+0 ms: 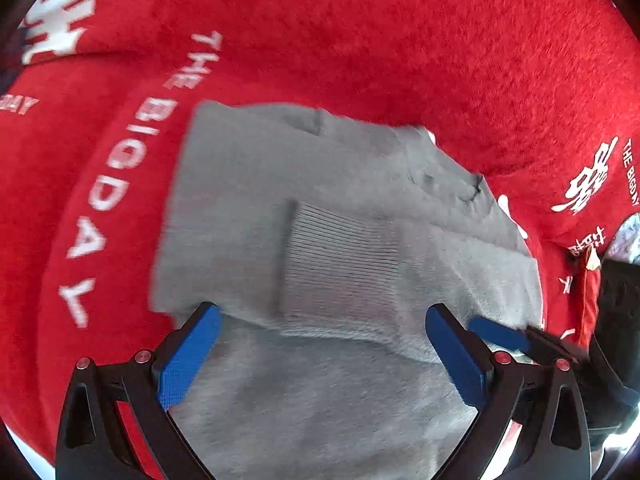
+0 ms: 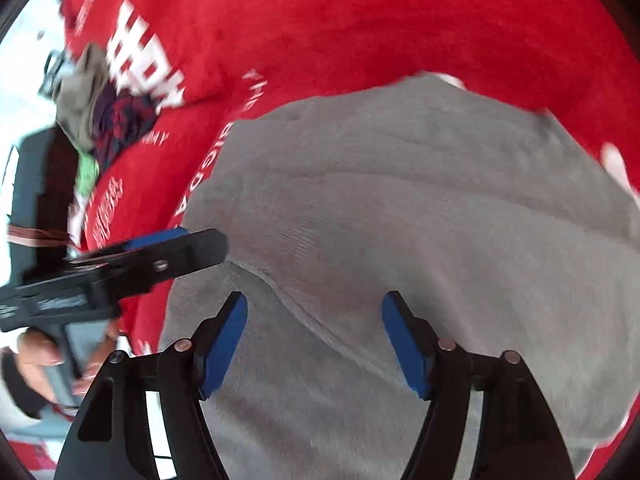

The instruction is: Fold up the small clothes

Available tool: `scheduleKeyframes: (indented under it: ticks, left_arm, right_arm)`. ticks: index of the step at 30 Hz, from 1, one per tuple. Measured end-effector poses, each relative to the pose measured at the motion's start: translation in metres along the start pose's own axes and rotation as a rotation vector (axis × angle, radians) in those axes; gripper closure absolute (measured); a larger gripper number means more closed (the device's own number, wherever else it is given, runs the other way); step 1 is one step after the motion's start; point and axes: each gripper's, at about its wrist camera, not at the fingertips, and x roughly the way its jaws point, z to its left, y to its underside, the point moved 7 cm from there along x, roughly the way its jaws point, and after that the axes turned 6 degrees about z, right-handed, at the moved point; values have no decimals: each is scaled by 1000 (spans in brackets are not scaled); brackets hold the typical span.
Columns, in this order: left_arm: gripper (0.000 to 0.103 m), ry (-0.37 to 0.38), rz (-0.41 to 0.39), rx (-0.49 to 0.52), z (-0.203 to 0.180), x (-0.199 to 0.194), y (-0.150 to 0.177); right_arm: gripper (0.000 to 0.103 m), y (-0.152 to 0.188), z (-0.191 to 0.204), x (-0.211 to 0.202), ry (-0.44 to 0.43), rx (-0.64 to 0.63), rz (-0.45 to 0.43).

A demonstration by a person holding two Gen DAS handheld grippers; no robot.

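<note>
A grey knit garment point(image 1: 320, 240) lies folded on a red cloth point(image 1: 360, 40) with white lettering. A ribbed cuff point(image 1: 340, 264) lies across its middle. My left gripper point(image 1: 322, 320) is open just above the garment's near part, holding nothing. My right gripper point(image 2: 314, 308) is open over the same grey garment point(image 2: 420, 220), also empty. The left gripper shows in the right wrist view point(image 2: 160, 256) at the garment's left edge. One finger of the right gripper shows in the left wrist view point(image 1: 500, 334) at the garment's right edge.
A pile of other small clothes point(image 2: 100, 108), grey, dark patterned and green, lies at the far left of the red cloth point(image 2: 400, 20). A dark box-like object point(image 2: 32, 184) stands beside it. The person's hand point(image 2: 44, 352) holds the left gripper.
</note>
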Motion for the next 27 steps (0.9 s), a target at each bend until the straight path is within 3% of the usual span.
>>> scheduleKeyframes:
  ticks: [5, 7, 9, 12, 13, 14, 16, 20, 23, 27]
  left_arm:
    - [1, 4, 18, -25, -7, 14, -3]
    - [15, 0, 11, -15, -9, 14, -4]
    - [39, -53, 14, 7, -8, 16, -5]
    - [64, -87, 12, 19, 0, 13, -6]
    - [68, -82, 11, 11, 4, 11, -6]
    - [75, -75, 11, 3, 8, 10, -7]
    - [82, -65, 9, -14, 15, 7, -7]
    - [82, -87, -14, 13, 17, 3, -2]
    - [82, -131, -30, 57, 17, 3, 5]
    - [82, -190, -45, 81, 23, -7, 9]
  right_arm:
    - [30, 37, -68, -33, -75, 319, -46]
    - [30, 58, -103, -47, -125, 484, -98]
    - [30, 72, -133, -56, -145, 632, -157]
    - [30, 83, -171, -69, -226, 818, -276]
    - [31, 84, -181, -72, -250, 869, -312]
    - [50, 85, -187, -74, -255, 898, -330]
    - [97, 82, -197, -78, -219, 911, -321]
    - [97, 71, -192, -95, -142, 768, -332]
    - [97, 81, -204, -84, -92, 728, -262]
    - [97, 93, -214, -79, -123, 730, -255]
